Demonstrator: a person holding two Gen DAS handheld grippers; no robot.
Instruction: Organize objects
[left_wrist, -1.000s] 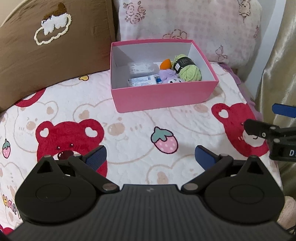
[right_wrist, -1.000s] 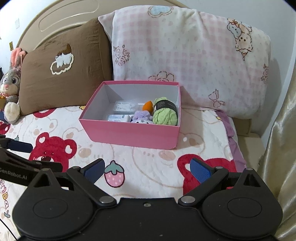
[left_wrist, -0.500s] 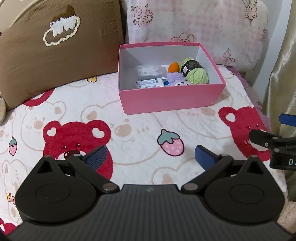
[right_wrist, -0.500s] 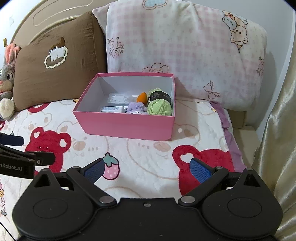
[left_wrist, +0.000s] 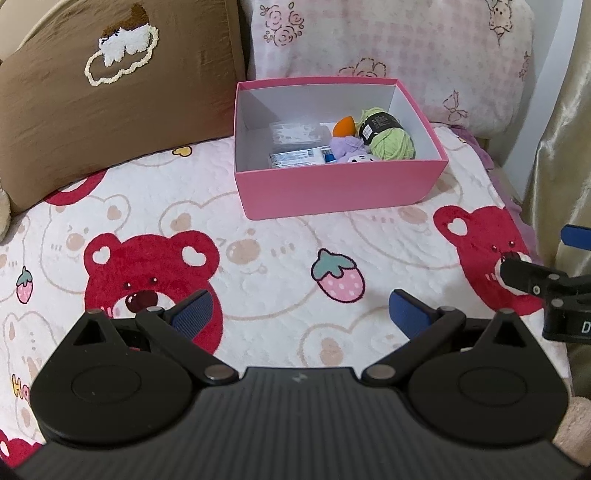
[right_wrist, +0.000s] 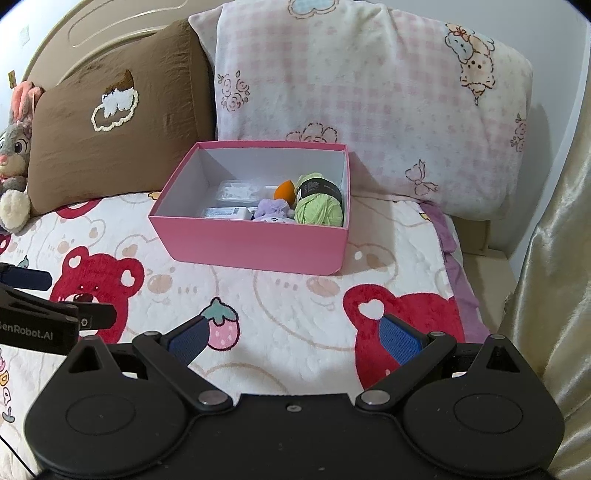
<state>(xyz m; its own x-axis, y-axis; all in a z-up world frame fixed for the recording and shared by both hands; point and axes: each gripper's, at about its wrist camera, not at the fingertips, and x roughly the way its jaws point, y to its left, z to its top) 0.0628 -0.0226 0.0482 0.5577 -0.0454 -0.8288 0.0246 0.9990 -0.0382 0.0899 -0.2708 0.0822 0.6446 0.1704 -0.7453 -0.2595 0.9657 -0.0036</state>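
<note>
Box: pink box (left_wrist: 340, 192) with a white inside sits open on the bed, near the pillows, its back edge just in front of the pink checked pillow (left_wrist: 399, 48).
Contents: green yarn ball (left_wrist: 391, 142) with a black label lies at the right side of the box; an orange teardrop sponge (left_wrist: 344, 127) is just left of it; a purple plush toy (left_wrist: 345, 147) lies in front of the sponge; a clear plastic packet (left_wrist: 295, 131) and a flat white packet (left_wrist: 299, 158) lie left of the middle.
Bedding: bed cover (left_wrist: 258, 258) is white with red bears and strawberries.
Left hand-held gripper (left_wrist: 301, 314): held over the cover, well short of the box, blue pads spread wide, nothing between them.
Right hand-held gripper (right_wrist: 293, 338): likewise over the cover in front of the box, jaws wide apart and empty.
Pillows: brown pillow (right_wrist: 110, 122) with a white embroidered patch leans left of the checked one.
Edge of bed: grey plush rabbit (right_wrist: 14, 147) sits beside the brown pillow; a golden curtain (right_wrist: 554, 258) hangs at the right.
</note>
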